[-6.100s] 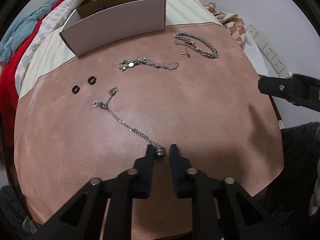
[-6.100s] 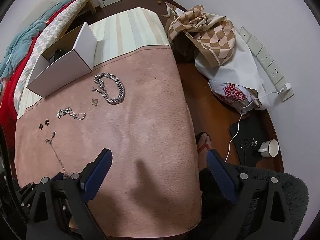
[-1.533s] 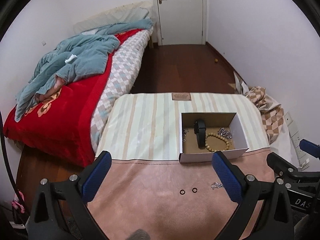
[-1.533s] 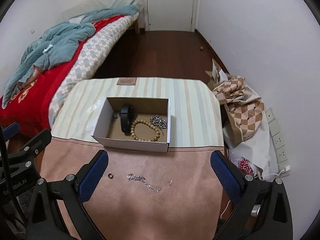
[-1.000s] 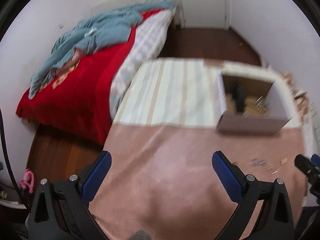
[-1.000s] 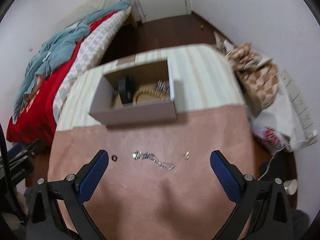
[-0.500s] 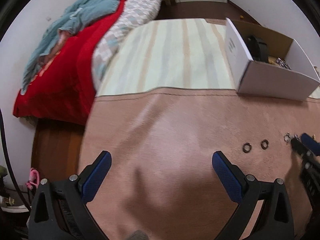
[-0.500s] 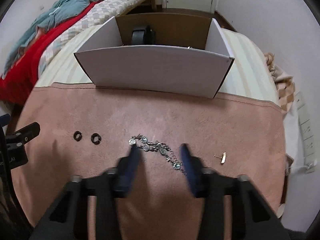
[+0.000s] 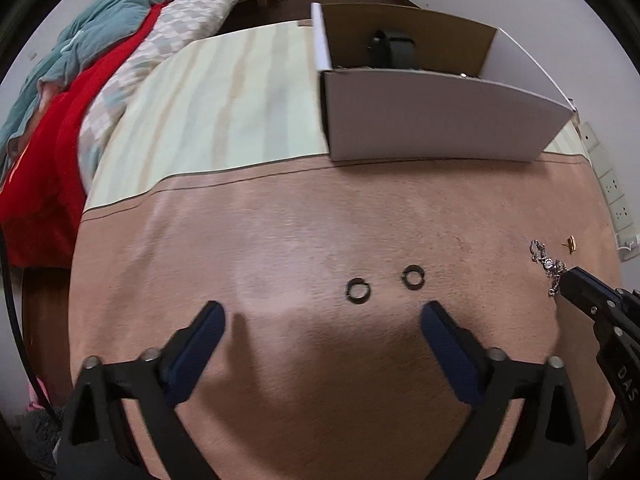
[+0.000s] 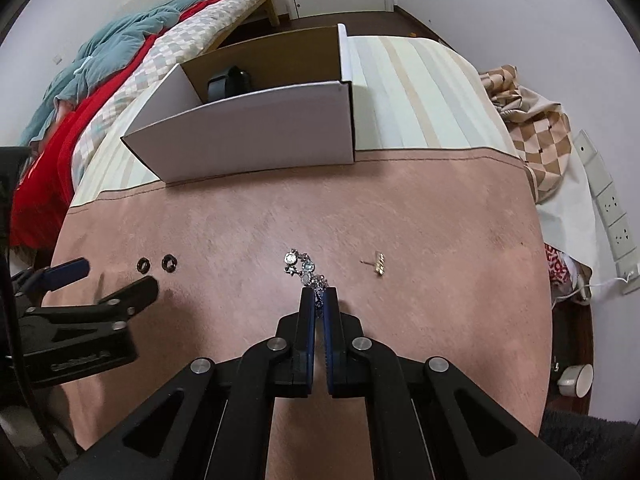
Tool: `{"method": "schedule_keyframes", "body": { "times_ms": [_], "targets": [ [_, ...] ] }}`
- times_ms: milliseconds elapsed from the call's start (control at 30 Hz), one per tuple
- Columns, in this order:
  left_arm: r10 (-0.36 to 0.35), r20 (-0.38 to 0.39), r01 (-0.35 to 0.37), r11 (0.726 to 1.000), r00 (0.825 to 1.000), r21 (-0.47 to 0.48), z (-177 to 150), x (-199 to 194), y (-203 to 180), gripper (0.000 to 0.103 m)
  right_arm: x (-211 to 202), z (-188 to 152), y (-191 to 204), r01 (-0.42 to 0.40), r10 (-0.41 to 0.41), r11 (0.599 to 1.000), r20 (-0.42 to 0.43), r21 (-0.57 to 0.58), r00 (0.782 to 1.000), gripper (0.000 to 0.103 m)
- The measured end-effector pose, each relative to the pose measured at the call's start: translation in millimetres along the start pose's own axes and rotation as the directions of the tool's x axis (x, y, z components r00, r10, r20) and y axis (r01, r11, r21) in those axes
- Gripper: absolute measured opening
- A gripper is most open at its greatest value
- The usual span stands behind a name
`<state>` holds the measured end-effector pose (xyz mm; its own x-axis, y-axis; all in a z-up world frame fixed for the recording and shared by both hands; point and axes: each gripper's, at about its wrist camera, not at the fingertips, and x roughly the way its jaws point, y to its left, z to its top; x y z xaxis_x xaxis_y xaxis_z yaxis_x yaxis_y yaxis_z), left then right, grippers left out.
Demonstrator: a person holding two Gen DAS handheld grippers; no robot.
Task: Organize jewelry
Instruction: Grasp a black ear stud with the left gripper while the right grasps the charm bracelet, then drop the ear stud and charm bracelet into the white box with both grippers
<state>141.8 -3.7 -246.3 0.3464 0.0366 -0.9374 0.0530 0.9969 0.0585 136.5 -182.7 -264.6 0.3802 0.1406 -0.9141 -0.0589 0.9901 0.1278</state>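
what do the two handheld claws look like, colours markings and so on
Both match: the left claw and right claw are matte black plastic linkages with triangular cut-outs and round silver pivot screws. Each carries two flat dark blue fingers. Pale raised lettering marks the black body of each, only partly readable. A thin black cable runs along the left view's edge. No hand or sleeve shows.

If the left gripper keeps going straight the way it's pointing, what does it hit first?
Probably bare pink mat. The left gripper points steeply down, jaws wide apart with nothing between them, and the two black rings lie just beyond its right finger. Depth is unclear, so it may graze the nearer ring.
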Motion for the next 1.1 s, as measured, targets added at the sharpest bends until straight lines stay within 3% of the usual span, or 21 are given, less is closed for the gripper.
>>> {"method": "schedule_keyframes", "body": {
  "times_ms": [100,200,267,333,633,800,933,1100],
  "targets": [
    [-0.028,0.016,0.028,1.0,0.999,-0.004,-3,1,-5,0.076,1,-2,1,0.001,-0.001,1.0,-0.005,0.004,1.0,0.004],
    [-0.059,0.033,0.059,0.998,0.998,0.007,-6,-4,-12,0.044,1,-4,-2,-0.003,0.004,1.0,-0.013,0.012,1.0,0.004],
    [-0.058,0.037,0.057,0.998,0.998,0.021,-5,-6,-16,0.017,0,-5,-3,-0.007,0.007,1.0,-0.013,0.012,1.0,0.004],
    [-0.06,0.036,0.059,0.998,0.998,0.031,-5,-7,-21,0.01,0,-4,-1,-0.011,0.011,1.0,-0.013,0.012,1.0,0.004],
    [-0.045,0.042,0.043,0.999,0.998,0.033,-1,-12,-16,0.01,-15,4,2,-0.042,0.042,0.999,0.018,0.024,0.999,0.004],
    [-0.061,0.085,0.059,0.998,0.995,0.024,8,-35,-10,0.01,-37,18,5,-0.088,0.086,0.996,0.052,0.033,0.995,0.004],
    [-0.094,0.141,0.093,0.996,0.986,0.014,30,-66,-5,0.01,-59,38,6,-0.13,0.126,0.991,0.093,0.033,0.988,0.004],
    [-0.167,0.219,0.177,0.984,0.961,-0.028,77,-103,12,0.01,-91,80,6,-0.193,0.184,0.98,0.167,0.044,0.969,0.004]
  ]
}}
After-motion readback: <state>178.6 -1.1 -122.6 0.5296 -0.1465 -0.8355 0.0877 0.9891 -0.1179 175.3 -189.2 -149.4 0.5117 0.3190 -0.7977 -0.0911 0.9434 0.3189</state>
